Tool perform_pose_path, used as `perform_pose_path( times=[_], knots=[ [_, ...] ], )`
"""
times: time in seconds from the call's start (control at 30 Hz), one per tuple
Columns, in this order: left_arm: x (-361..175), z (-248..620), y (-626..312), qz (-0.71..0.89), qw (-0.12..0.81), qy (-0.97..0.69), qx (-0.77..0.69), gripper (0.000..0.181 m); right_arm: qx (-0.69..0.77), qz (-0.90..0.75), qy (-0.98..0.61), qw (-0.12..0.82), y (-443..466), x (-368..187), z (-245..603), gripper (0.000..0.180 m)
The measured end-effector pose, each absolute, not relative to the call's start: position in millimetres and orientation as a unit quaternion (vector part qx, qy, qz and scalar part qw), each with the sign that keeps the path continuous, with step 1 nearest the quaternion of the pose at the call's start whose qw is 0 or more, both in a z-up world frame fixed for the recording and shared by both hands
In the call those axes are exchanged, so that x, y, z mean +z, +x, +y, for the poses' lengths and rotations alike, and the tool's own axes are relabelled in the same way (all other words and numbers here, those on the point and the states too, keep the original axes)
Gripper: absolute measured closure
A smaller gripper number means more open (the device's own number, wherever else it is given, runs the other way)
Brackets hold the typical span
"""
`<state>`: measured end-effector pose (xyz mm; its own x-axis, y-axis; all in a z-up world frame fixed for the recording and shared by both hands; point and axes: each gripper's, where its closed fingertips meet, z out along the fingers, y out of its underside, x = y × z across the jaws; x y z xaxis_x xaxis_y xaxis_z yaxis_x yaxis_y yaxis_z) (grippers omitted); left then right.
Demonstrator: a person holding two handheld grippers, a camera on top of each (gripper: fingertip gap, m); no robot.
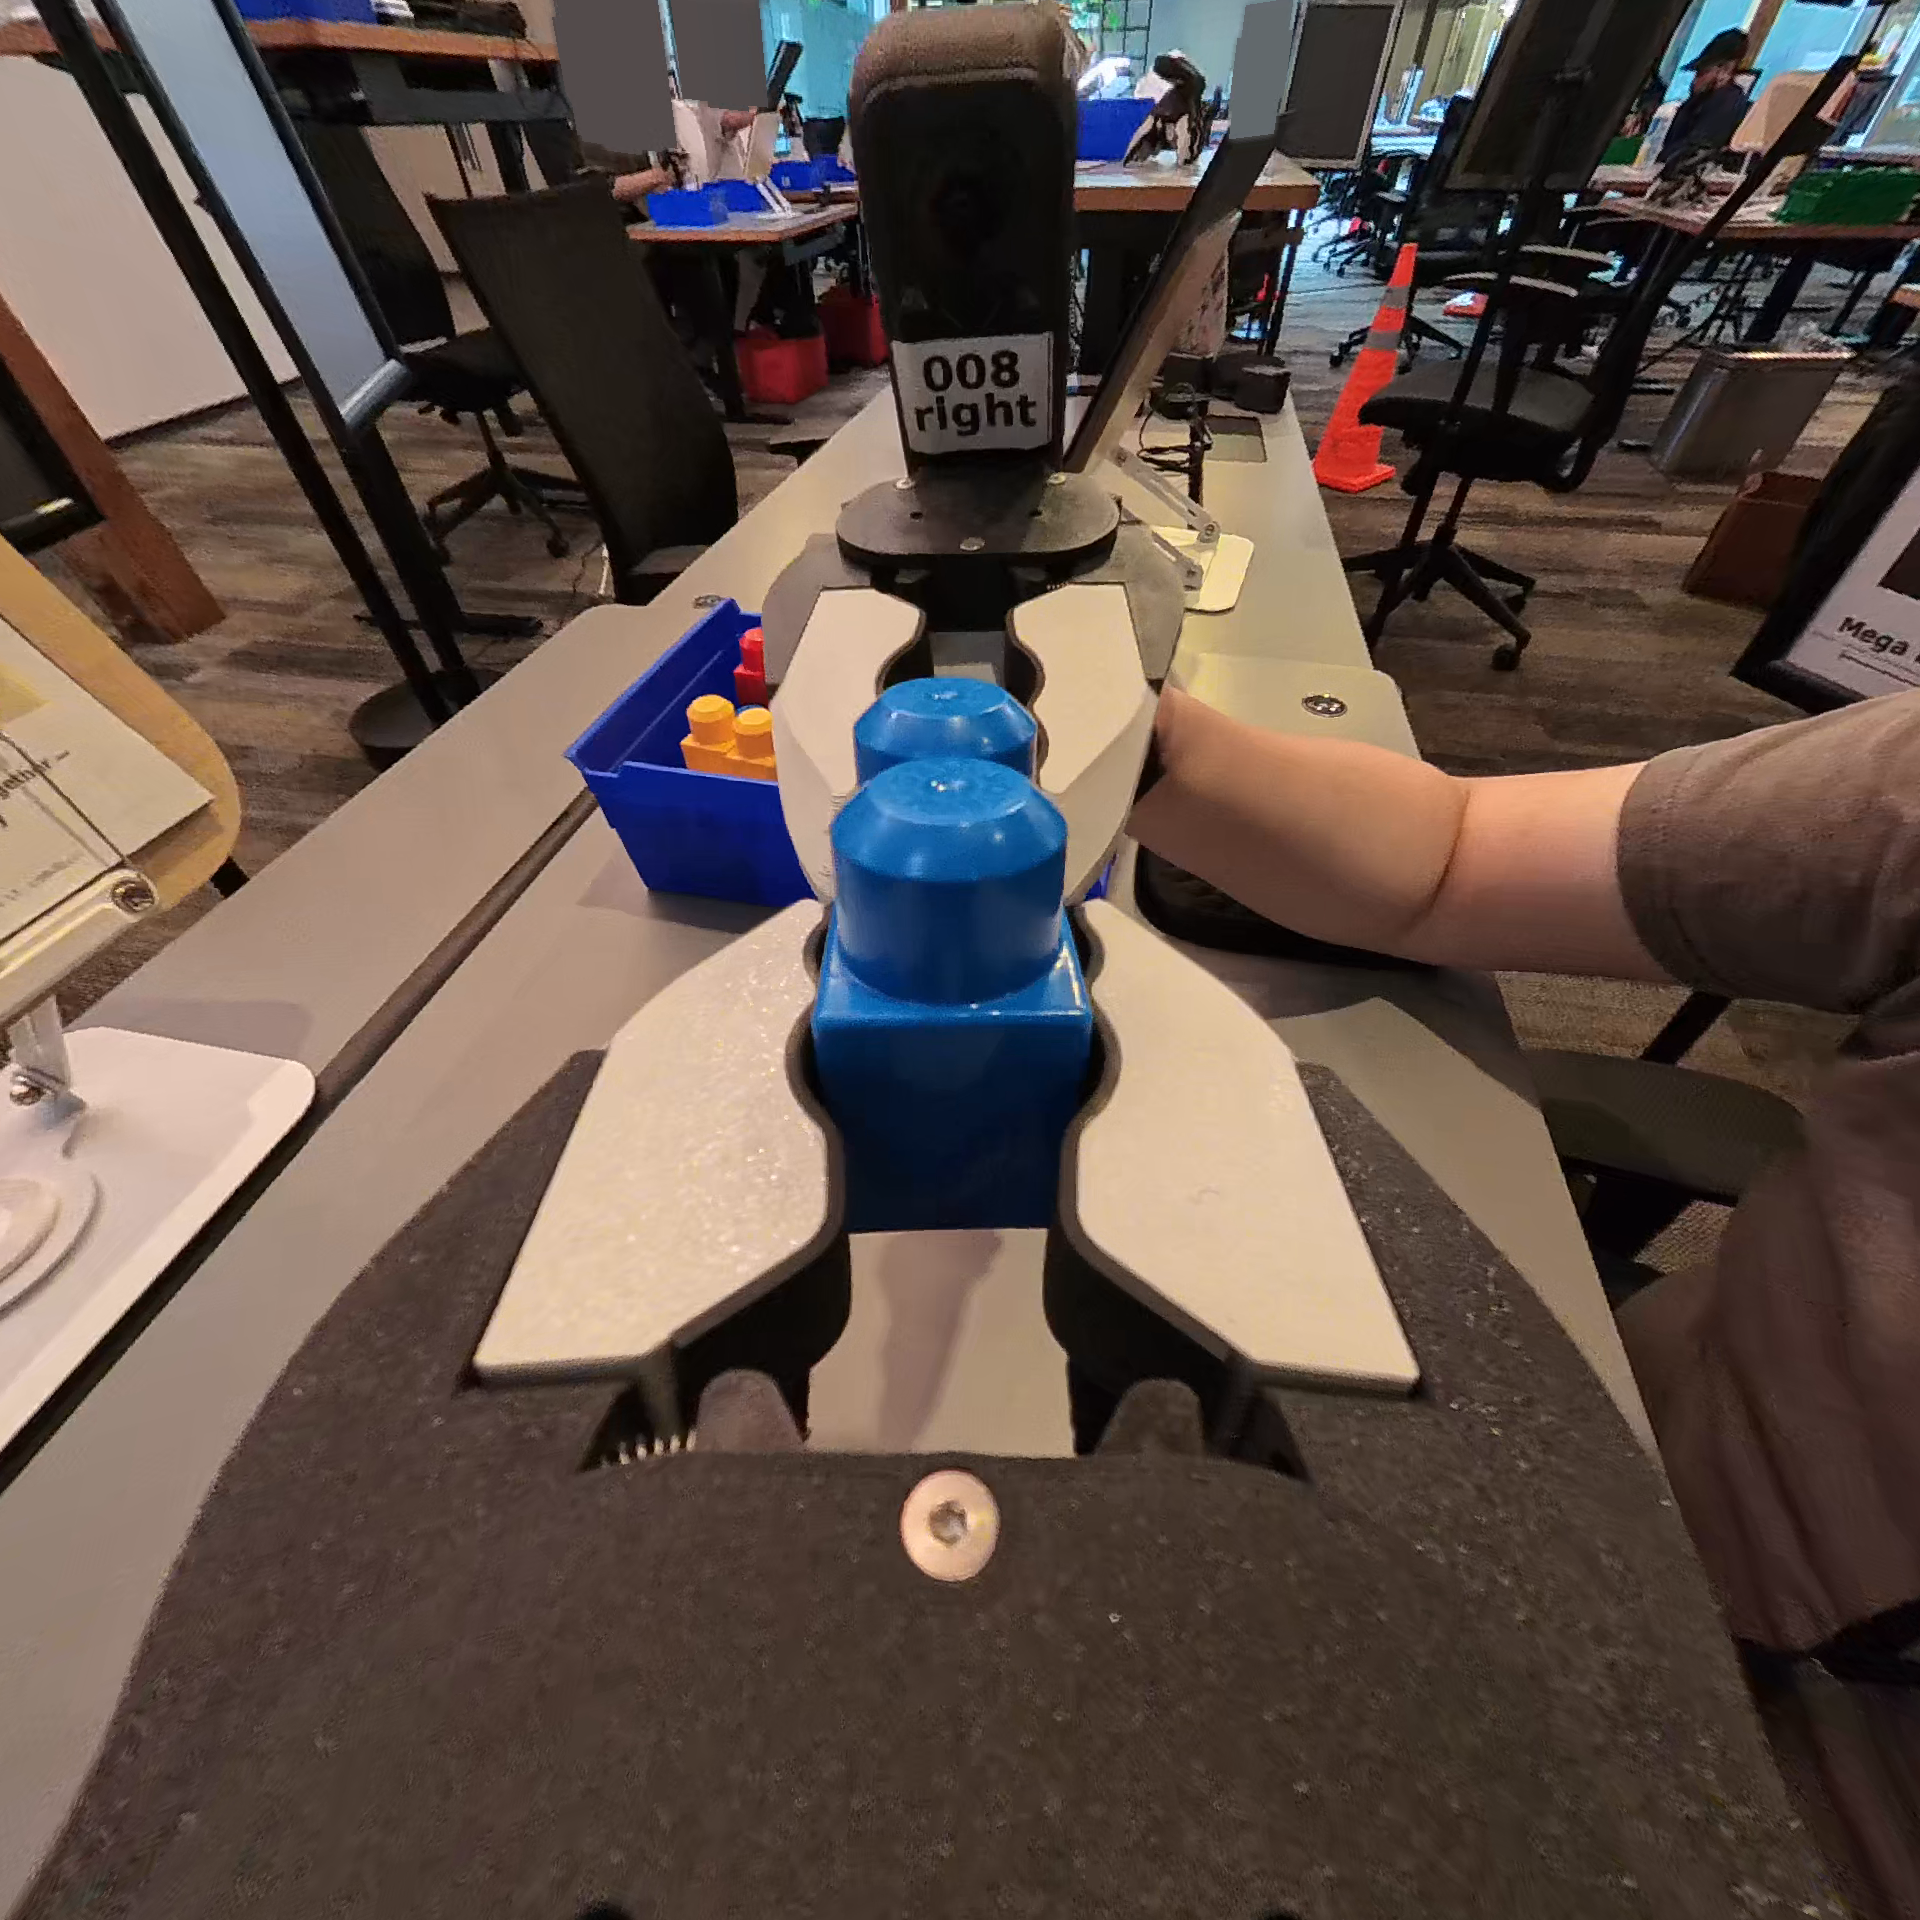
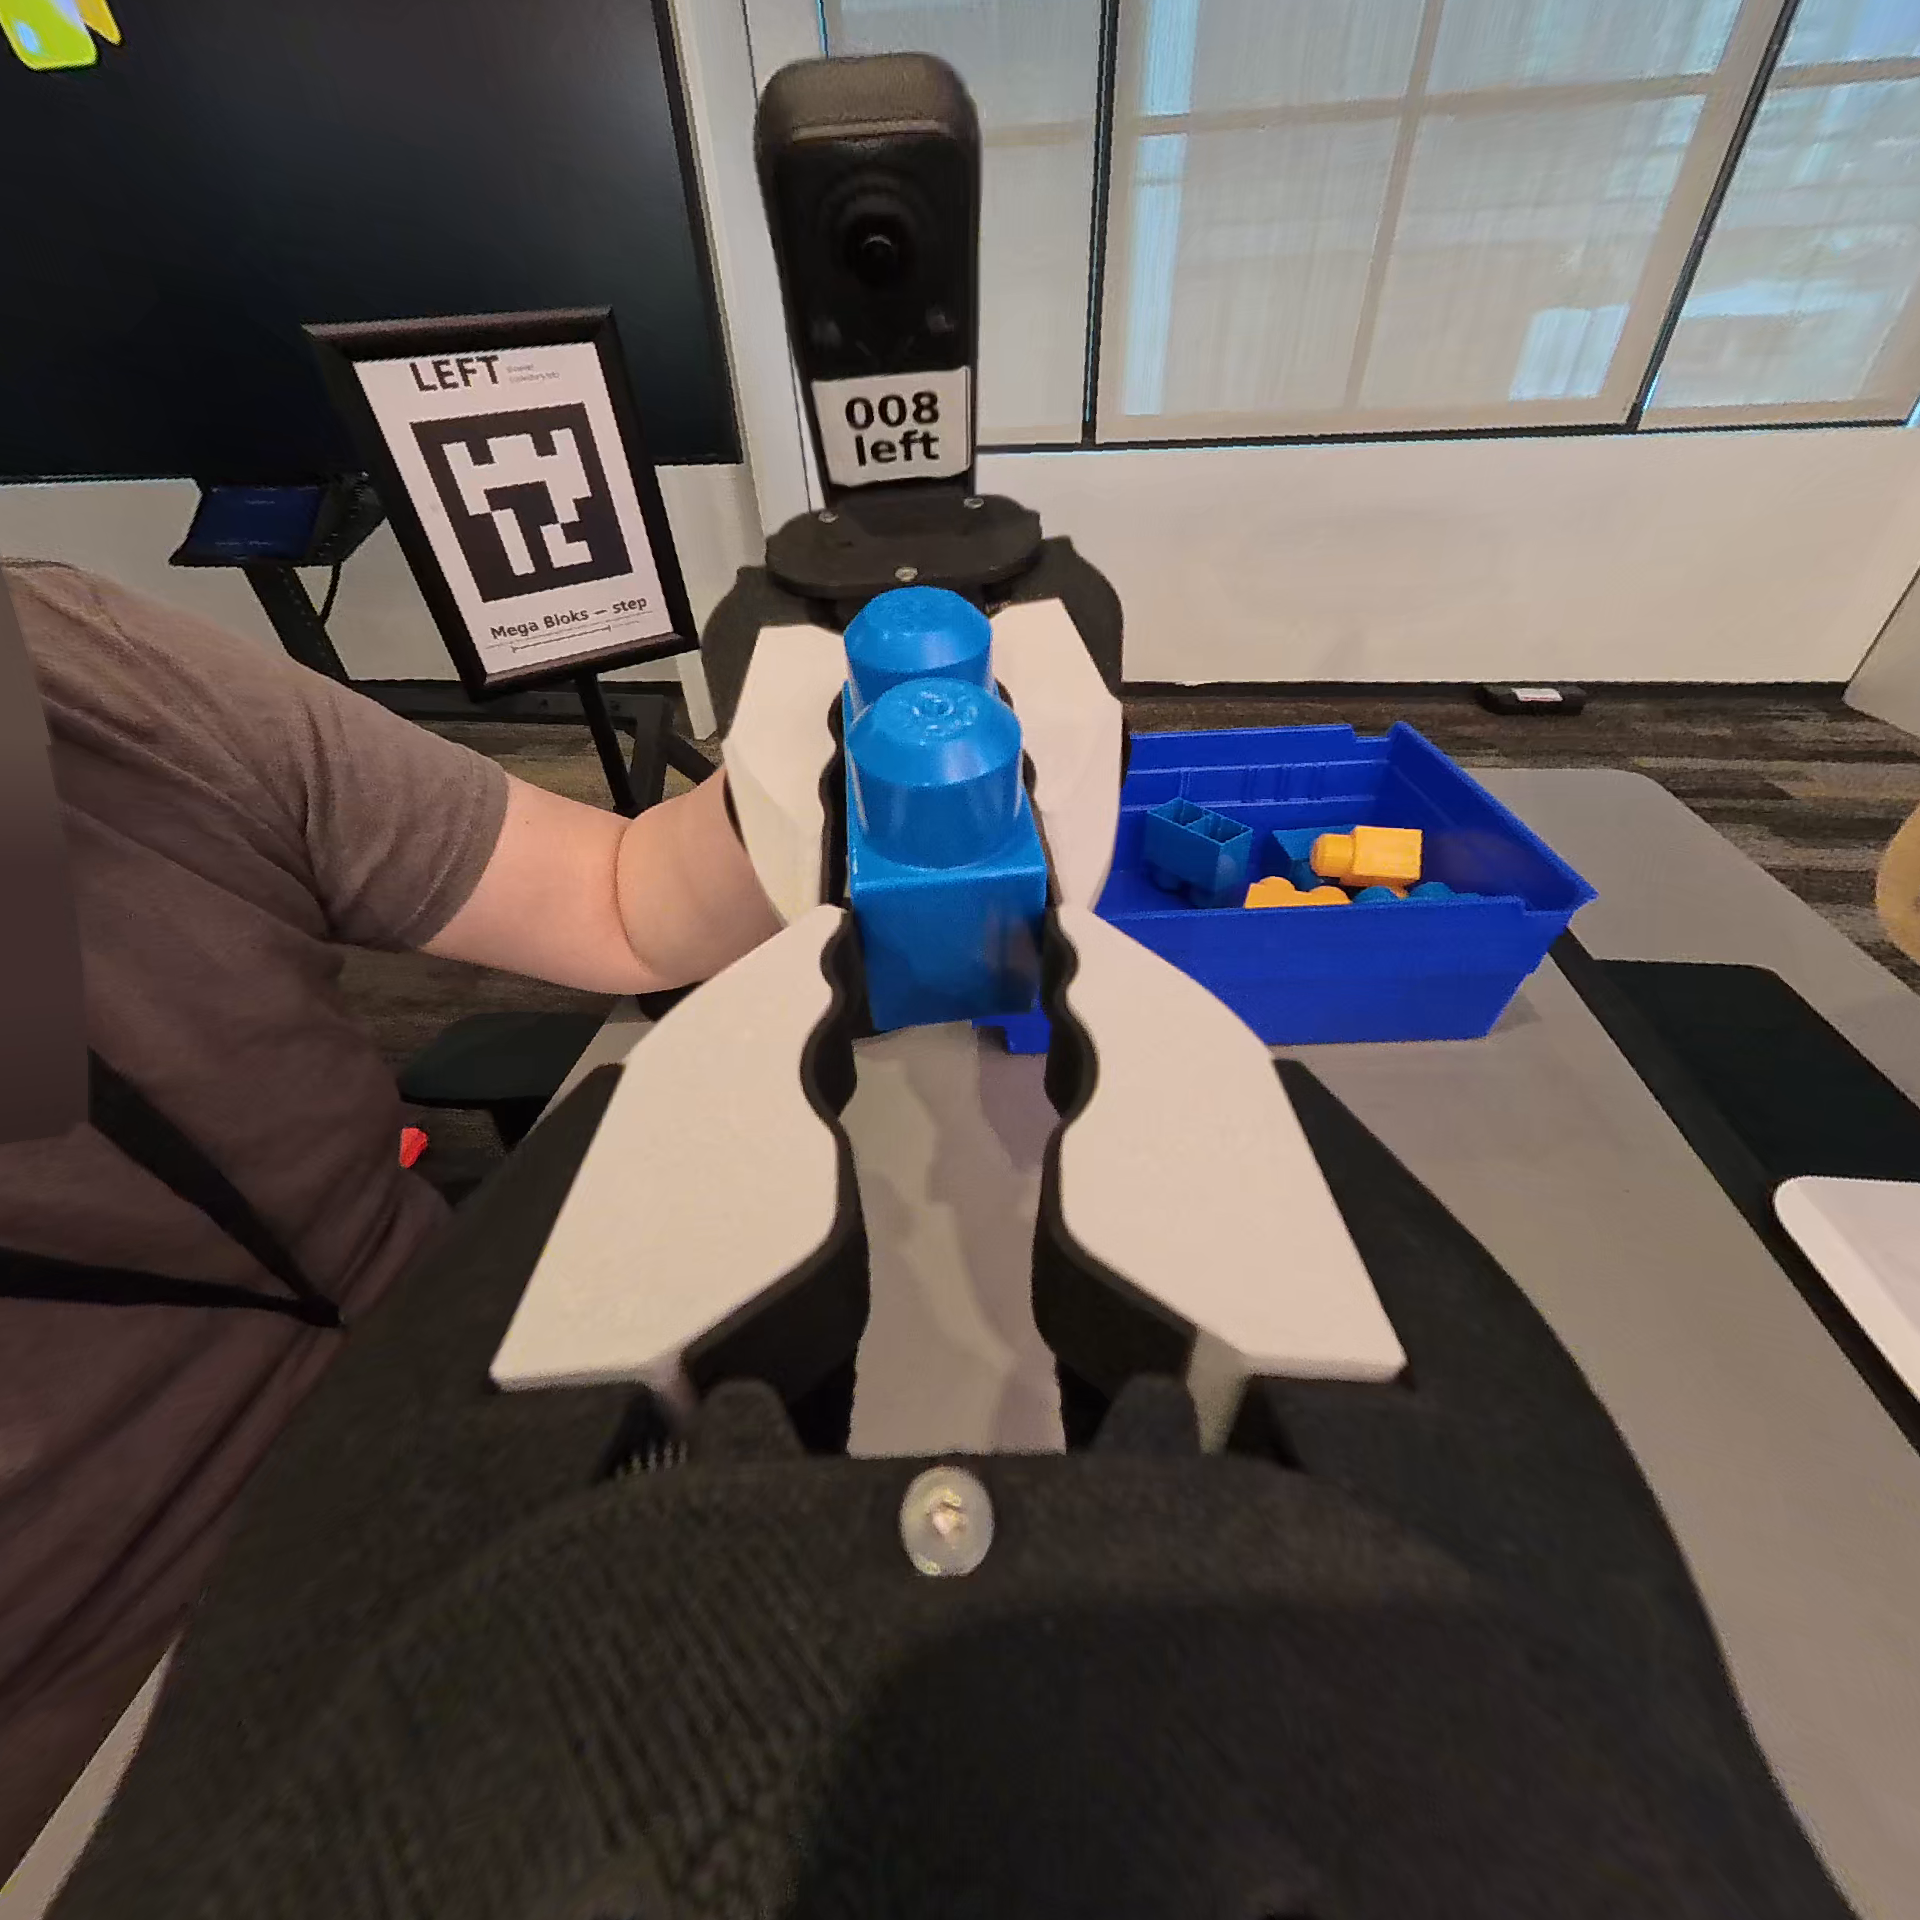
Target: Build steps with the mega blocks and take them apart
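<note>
Left wrist view, nearest first: left gripper [image 1: 951, 997] clenched on a blue block [image 1: 951, 1081], its fingers [image 1: 717, 1132] pressing the block's side walls at the near end. Block has two studs in a row running away from the camera. The near stud stands between the fingertips.

Directly beyond, right gripper [image 1: 956, 800] faces the left one head-on and appears clamped on the far end of the same block, around the second stud. Right wrist view confirms: right gripper [image 2: 951, 935] grasps the blue block [image 2: 940, 883] only at its tips, with the left gripper [image 2: 925, 790] clenched on the other end. The block hangs in the air between the two, above the tabletop [image 1: 416, 935], touching nothing else that I can see.

Further back, blue bin [image 2: 1351, 956] on the tabletop, just beside the held block. Loose pieces inside: orange blocks [image 2: 1361, 857], another blue one [image 2: 1195, 847], a red one [image 1: 752, 665] visible from the left side.

Judgement: no steps stand yet in either view, so this reads as an early build stage, or a handover of a single block. Whether this is one block or two joined end to end, I cannot tell. Next move calls for one gripper to release cleanly while the other keeps the block level, then to set it down on bare tabletop as a base.
</note>
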<state>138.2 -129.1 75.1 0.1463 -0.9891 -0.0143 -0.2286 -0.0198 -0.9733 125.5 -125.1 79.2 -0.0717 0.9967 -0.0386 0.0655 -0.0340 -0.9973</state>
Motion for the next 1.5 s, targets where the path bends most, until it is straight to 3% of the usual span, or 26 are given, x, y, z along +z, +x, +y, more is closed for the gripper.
perform_pose_path(
  times=[0.4,0.43,0.5,1.27,1.4,1.5],
  knots=[
    [83,-137,139,0.508,0.446,-0.579,-0.456,0.139,0.571,-0.506,-0.501,0.41,135,87,-130,0.148],
    [84,-139,139,0.507,0.441,-0.577,-0.464,0.139,0.573,-0.502,-0.501,0.41,135,87,-129,0.152],
    [84,-141,140,0.504,0.434,-0.577,-0.474,0.139,0.563,-0.498,-0.503,0.426,135,86,-124,0.179],
    [81,-125,133,0.488,0.443,-0.597,-0.457,0.14,0.547,-0.524,-0.504,0.415,128,79,-131,0.179],
    [93,-113,115,0.449,0.449,-0.596,-0.491,0.14,0.394,-0.535,-0.623,0.414,157,42,-89,0.159],
    [100,-104,101,0.433,0.456,-0.601,-0.494,0.14,0.242,-0.477,-0.777,0.331,202,-18,-45,0.149]
  ],
)
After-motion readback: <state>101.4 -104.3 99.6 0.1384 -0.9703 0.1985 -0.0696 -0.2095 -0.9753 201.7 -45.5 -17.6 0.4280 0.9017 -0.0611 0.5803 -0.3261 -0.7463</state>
